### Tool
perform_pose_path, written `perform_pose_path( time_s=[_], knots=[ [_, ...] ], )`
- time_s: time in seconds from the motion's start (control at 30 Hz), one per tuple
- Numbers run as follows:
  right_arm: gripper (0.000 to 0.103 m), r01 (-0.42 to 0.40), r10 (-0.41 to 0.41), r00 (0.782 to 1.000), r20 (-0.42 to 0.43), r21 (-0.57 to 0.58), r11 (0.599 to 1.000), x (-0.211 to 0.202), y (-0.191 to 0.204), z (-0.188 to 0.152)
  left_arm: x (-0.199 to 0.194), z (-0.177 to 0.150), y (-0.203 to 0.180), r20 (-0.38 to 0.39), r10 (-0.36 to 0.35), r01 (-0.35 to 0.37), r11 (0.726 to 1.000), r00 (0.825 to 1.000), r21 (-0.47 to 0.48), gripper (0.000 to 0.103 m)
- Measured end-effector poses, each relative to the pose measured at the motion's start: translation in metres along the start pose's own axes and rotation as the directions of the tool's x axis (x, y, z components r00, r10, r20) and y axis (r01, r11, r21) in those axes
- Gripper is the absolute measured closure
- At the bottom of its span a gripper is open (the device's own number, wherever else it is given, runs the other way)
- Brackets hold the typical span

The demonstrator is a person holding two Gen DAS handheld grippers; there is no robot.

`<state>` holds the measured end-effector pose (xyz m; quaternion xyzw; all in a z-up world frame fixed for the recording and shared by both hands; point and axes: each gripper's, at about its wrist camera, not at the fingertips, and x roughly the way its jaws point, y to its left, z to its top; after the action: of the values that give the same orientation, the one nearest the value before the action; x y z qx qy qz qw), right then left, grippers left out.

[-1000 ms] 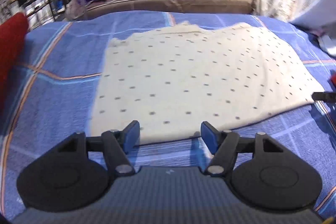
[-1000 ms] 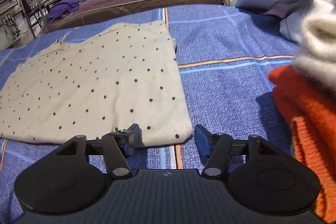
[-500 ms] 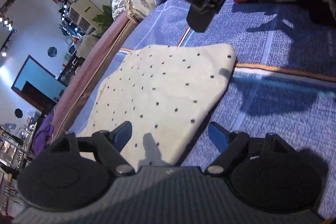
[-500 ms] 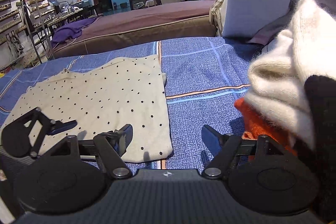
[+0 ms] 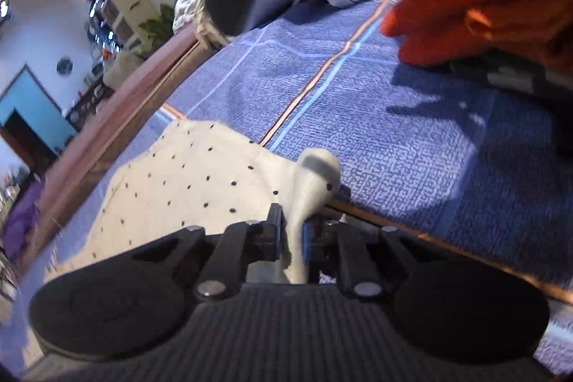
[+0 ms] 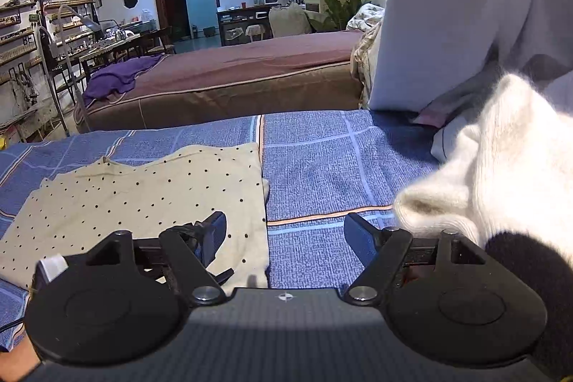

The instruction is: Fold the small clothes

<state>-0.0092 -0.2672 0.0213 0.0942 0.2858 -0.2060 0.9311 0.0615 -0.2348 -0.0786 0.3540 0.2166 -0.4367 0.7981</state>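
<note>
Left wrist view: my left gripper (image 5: pixel 290 237) is closing, its jaws pinching a bunched corner of the cream dotted top (image 5: pixel 186 188), which lies flat on the blue bedspread (image 5: pixel 412 145). A second ago those jaws hung open before the hem. My right gripper (image 6: pixel 284 235) gapes wide, holding nothing, above the top's right edge.
</note>
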Motion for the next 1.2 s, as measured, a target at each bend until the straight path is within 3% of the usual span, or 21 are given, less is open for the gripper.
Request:
perform_pose_path(
  time_s=[0.03,0.07,0.13,0.17,0.2,0.27,0.3,0.4,0.47,0.57,0.67,0.8,0.87,0.93,1.03,1.13,1.2],
  knots=[
    [0.0,-0.013,0.013,1.0,0.001,0.003,1.0,0.003,0.001,0.003,-0.005,-0.001,0.018,0.0,-0.038,0.038,0.992,0.999,-0.118,0.095],
    [0.0,-0.025,0.025,1.0,0.002,0.014,1.0,0.007,0.002,0.006,-0.008,-0.004,0.038,0.008,-0.08,0.08,0.965,0.997,-0.25,0.095],
    [0.0,-0.046,0.046,0.999,-0.002,0.067,0.997,0.018,0.0,0.01,-0.017,-0.019,0.081,0.034,-0.148,0.145,0.859,0.988,-0.491,0.096],
    [0.0,-0.053,0.055,0.998,-0.013,0.1,0.994,0.025,-0.001,0.009,-0.021,-0.027,0.098,0.036,-0.143,0.139,0.819,0.989,-0.556,0.096],
    [0.0,-0.054,0.059,0.998,-0.032,0.139,0.989,0.033,-0.004,0.009,-0.028,-0.031,0.11,0.033,-0.108,0.108,0.809,0.994,-0.577,0.096],
    [0.0,-0.057,0.075,0.994,-0.079,0.217,0.975,0.05,-0.005,0.007,-0.033,-0.036,0.121,0.025,-0.051,0.056,0.837,0.998,-0.544,0.096],
    [0.0,-0.067,0.101,0.989,-0.11,0.275,0.959,0.06,-0.006,0.006,-0.034,-0.038,0.123,0.023,-0.058,0.061,0.844,0.998,-0.534,0.096],
    [0.0,-0.128,0.222,0.961,-0.164,0.451,0.883,0.091,-0.005,0.0,-0.039,-0.044,0.12,0.031,-0.075,0.08,0.831,0.997,-0.55,0.096],
    [0.0,-0.159,0.305,0.935,-0.18,0.555,0.816,0.115,-0.005,-0.001,-0.04,-0.045,0.116,0.033,-0.07,0.076,0.839,0.997,-0.538,0.096],
    [0.0,-0.11,0.349,0.913,-0.211,0.698,0.708,0.149,-0.011,-0.004,-0.04,-0.045,0.107,0.04,-0.089,0.097,0.841,0.995,-0.532,0.096],
    [0.0,-0.078,0.381,0.894,-0.238,0.753,0.654,0.176,-0.014,-0.007,-0.042,-0.047,0.104,0.045,-0.098,0.107,0.832,0.994,-0.545,0.096],
    [0.0,-0.123,0.41,0.891,-0.196,0.766,0.631,0.189,-0.007,-0.001,-0.043,-0.049,0.105,0.047,-0.108,0.116,0.823,0.993,-0.556,0.096],
    [0.016,-0.139,0.425,0.883,-0.199,0.754,0.642,0.195,-0.001,0.002,-0.042,-0.05,0.107,0.048,-0.112,0.12,0.82,0.992,-0.56,0.096],
    [0.049,-0.134,0.41,0.886,-0.215,0.729,0.671,0.197,0.003,0.005,-0.043,-0.052,0.107,0.048,-0.115,0.122,0.815,0.992,-0.566,0.096],
    [0.074,-0.139,0.404,0.887,-0.224,0.705,0.695,0.2,0.005,0.004,-0.043,-0.053,0.107,0.047,-0.119,0.125,0.811,0.992,-0.571,0.096],
    [0.085,-0.142,0.401,0.886,-0.233,0.687,0.712,0.201,0.001,0.007,-0.043,-0.053,0.108,0.05,-0.119,0.126,0.806,0.992,-0.579,0.096],
    [0.086,-0.14,0.386,0.892,-0.235,0.668,0.731,0.195,0.003,0.009,-0.045,-0.053,0.108,0.055,-0.114,0.125,0.801,0.992,-0.586,0.096]
  ],
)
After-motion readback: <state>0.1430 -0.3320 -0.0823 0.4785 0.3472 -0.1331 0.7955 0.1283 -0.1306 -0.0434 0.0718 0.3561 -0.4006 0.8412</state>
